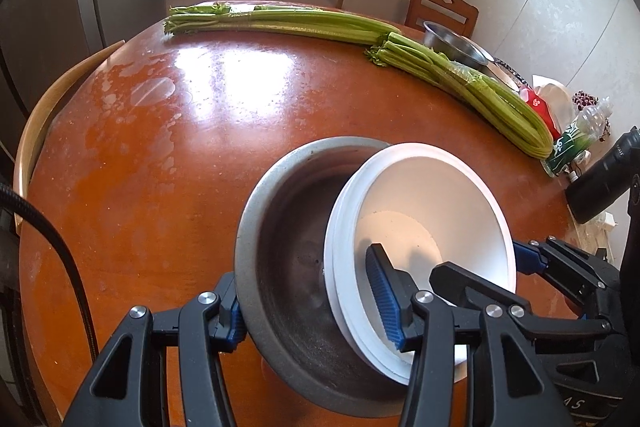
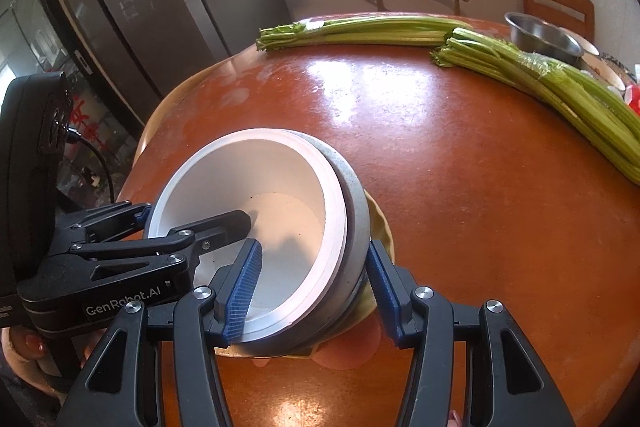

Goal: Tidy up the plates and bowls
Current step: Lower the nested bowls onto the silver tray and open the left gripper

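Both grippers grip one stack of bowls over the round table (image 1: 168, 155).

The grey bowl's (image 1: 288, 259) base is hidden. The left gripper (image 1: 310, 311), angled steeply down, has its jaws clamped across the grey rim and the white bowls (image 1: 432, 195) nested inside; the right gripper (image 2: 316, 287) clamps the opposite side. Only the right view shows a yellowish plate (image 2: 382, 227) beneath the stack and fingertips (image 2: 32, 343) at lower left. Celery (image 1: 280, 21) lies far across.

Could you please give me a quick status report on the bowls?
Left gripper and right gripper both clamp the stack's rim. White bowls sit tilted in the grey bowl. Celery well clear.
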